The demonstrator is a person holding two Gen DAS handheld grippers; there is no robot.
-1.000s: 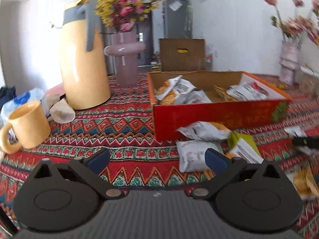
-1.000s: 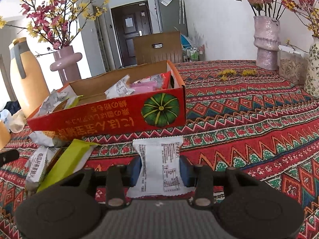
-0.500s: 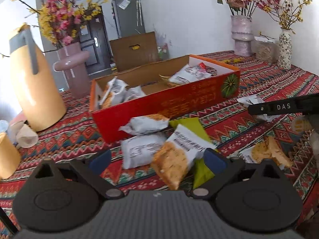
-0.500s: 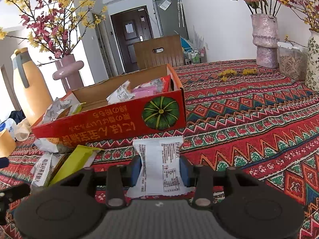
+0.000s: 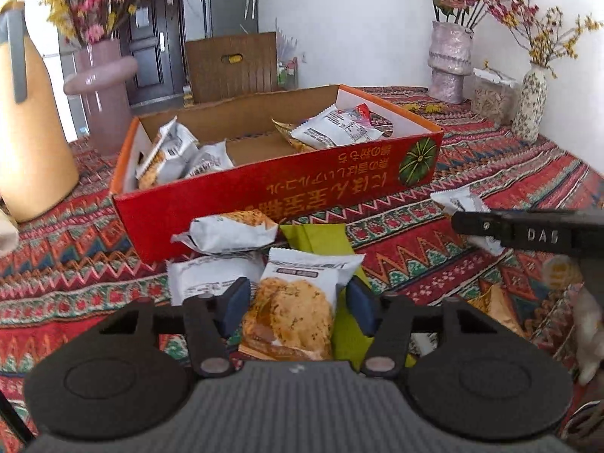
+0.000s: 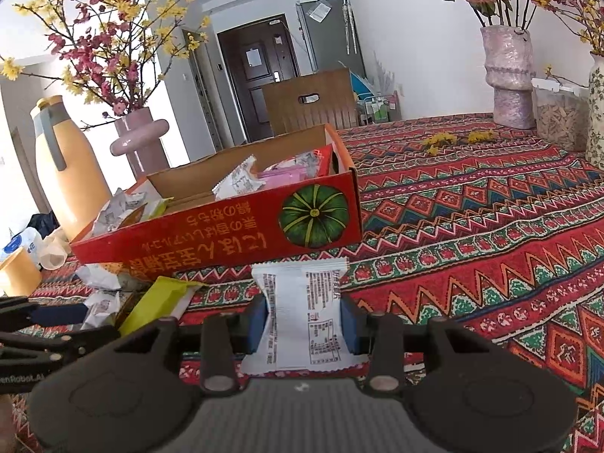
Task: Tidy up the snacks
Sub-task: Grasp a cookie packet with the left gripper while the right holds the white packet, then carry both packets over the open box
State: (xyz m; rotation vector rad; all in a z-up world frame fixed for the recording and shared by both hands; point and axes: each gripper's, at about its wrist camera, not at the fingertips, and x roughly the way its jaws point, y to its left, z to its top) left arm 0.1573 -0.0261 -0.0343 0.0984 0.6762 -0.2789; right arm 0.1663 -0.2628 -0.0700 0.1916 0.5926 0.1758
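Left wrist view: left hand-held gripper (image 5: 298,304) has narrowed vs 0.5 s ago; its blue pads now flank the cracker packet (image 5: 298,302) w/ a small gap each side, so not gripping yet. That packet lies on a green packet (image 5: 321,234) on the worktop (image 5: 434,264), just in front of the red box (image 5: 264,192). Two white packets (image 5: 226,228) sit beside it, touching the box front. More snacks inside the box.

Right wrist view: right hand-held gripper (image 6: 304,321) stays clamped on a white snack packet (image 6: 304,313), pads pressing both sides, same as 1 s ago. Packet is held in front of the box's pumpkin end (image 6: 313,215). Left tool has come further in at lower left.
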